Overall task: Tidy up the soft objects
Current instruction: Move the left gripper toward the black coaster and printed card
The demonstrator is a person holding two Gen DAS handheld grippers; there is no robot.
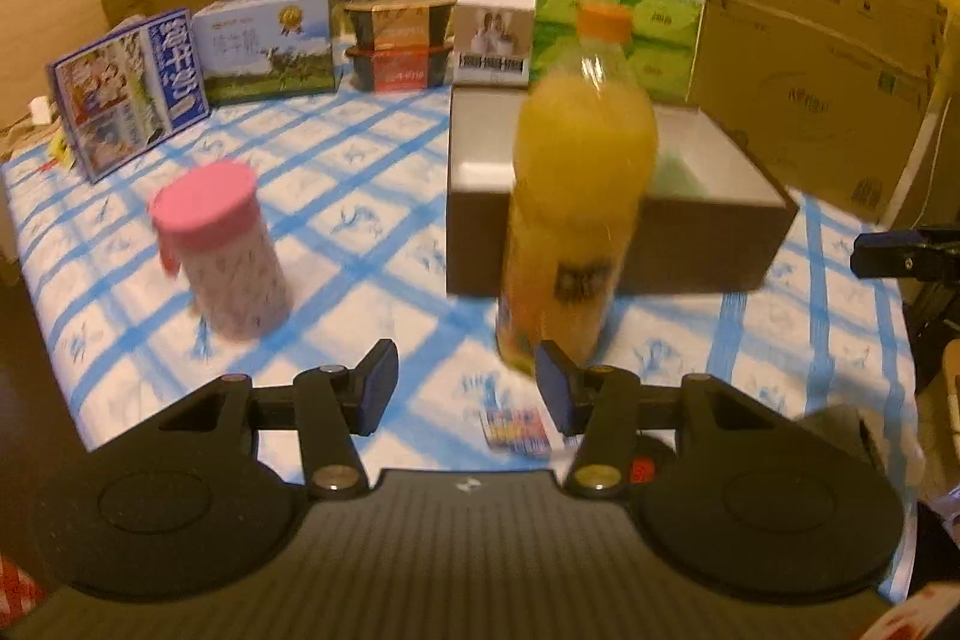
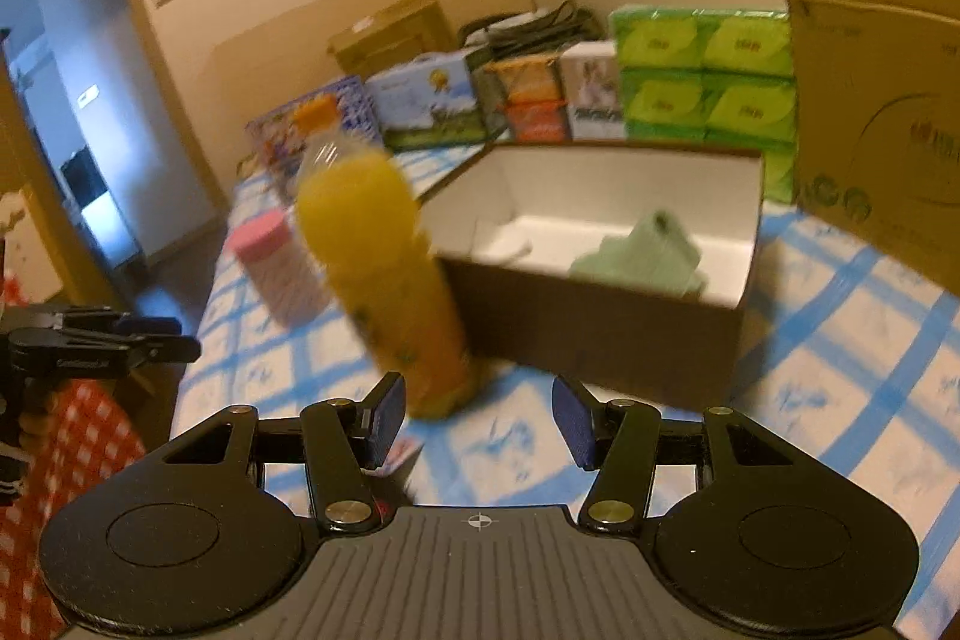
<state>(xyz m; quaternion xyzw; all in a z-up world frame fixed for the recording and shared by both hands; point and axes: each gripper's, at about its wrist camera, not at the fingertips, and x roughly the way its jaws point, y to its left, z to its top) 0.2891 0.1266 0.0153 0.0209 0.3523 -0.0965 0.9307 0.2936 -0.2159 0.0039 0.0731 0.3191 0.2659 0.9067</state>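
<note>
Both tongs are held wide open, nothing gripped: left tongs (image 1: 467, 388) and right tongs (image 2: 478, 421) near the juice bottle (image 1: 576, 196).

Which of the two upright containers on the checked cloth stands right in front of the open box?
The orange juice bottle, tall with an orange cap, stands against the dark open box's front. The shorter pink-lidded canister stands apart, off to the left.

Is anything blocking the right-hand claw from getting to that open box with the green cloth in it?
Yes. The orange juice bottle stands on the tablecloth just ahead of the right gripper, in front of the box's left corner. The box's right side looks unobstructed.
</note>
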